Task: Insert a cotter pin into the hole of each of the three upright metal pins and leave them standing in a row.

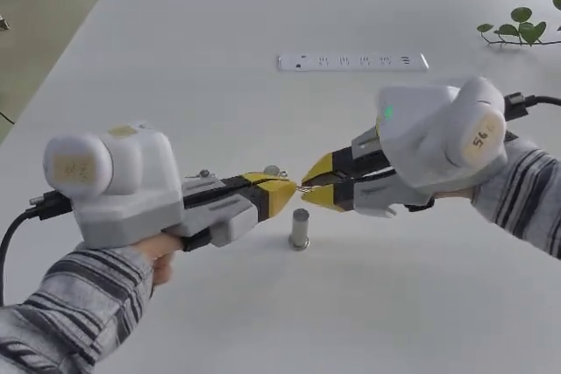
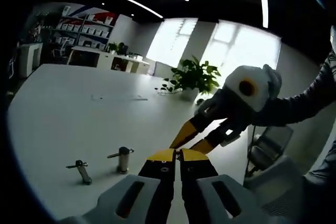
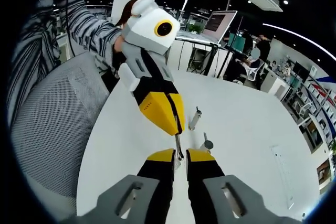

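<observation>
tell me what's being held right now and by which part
The left gripper is shut on one end of a thin silver metal cotter pin; the right gripper, jaws open, flanks its other end.

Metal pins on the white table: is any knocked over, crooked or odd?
Nothing stands out. The bare steel cylinder pin stands upright. The second steel pin and third steel pin, each crossed by a cotter pin, also stand upright.
</observation>
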Action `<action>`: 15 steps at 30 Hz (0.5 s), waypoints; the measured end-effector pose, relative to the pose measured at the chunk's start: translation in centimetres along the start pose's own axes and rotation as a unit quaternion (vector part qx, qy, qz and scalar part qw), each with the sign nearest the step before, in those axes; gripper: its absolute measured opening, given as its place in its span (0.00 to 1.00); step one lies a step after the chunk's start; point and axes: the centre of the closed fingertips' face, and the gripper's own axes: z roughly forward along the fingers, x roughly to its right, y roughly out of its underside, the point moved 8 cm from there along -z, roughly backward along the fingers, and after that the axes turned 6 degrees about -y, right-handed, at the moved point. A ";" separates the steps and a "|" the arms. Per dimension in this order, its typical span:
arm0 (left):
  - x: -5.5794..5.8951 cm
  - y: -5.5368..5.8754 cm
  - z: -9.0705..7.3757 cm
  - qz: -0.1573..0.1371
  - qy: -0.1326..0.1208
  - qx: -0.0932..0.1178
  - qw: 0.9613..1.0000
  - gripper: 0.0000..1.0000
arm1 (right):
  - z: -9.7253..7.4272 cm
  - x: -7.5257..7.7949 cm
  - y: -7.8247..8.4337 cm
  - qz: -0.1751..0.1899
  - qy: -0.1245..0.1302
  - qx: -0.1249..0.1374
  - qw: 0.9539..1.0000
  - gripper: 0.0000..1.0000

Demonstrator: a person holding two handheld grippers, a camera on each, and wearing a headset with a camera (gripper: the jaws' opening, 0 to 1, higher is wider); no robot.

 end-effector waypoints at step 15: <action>0.8 0.6 -1.3 0.037 0.061 0.007 0.997 0.00 | -0.1 -1.5 1.3 0.196 -0.090 0.094 0.972 0.10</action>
